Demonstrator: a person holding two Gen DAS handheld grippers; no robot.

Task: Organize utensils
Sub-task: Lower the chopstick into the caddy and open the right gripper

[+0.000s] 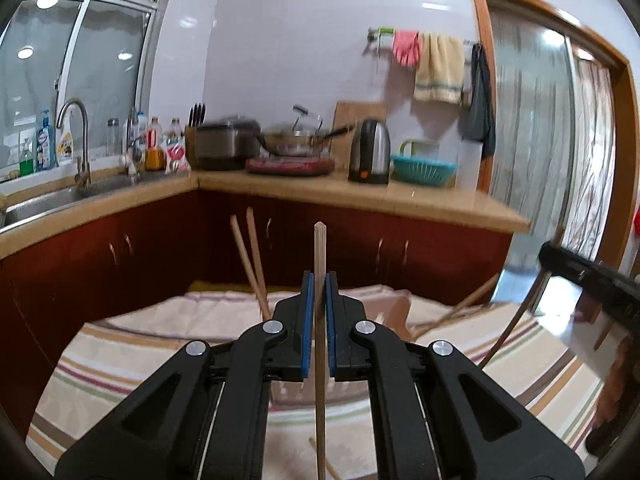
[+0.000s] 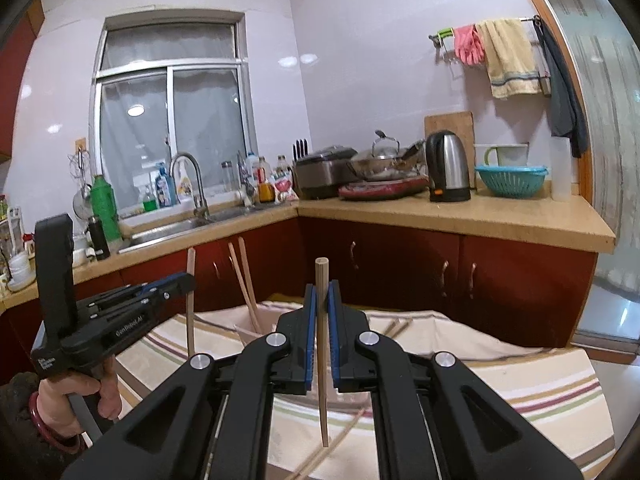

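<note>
My left gripper point(image 1: 319, 280) is shut on a wooden chopstick point(image 1: 320, 248) held upright above a table with a striped cloth point(image 1: 120, 356). My right gripper point(image 2: 321, 292) is shut on another upright chopstick point(image 2: 321, 276). The left gripper also shows in the right wrist view point(image 2: 188, 280), with its chopstick point(image 2: 190, 304). A clear container point(image 2: 256, 330) just past both grippers holds two leaning chopsticks point(image 2: 244, 280); they also show in the left wrist view point(image 1: 250, 256). Loose chopsticks lie on the cloth at the front point(image 2: 332, 446) and far right point(image 2: 394, 326).
A kitchen counter point(image 2: 440, 212) runs behind the table with a sink point(image 2: 180, 228), kettle point(image 2: 446, 172), wok, rice cooker and teal basket point(image 2: 510, 180). Red cabinets point(image 2: 400, 264) stand below. A glass door point(image 2: 616, 160) is at the right.
</note>
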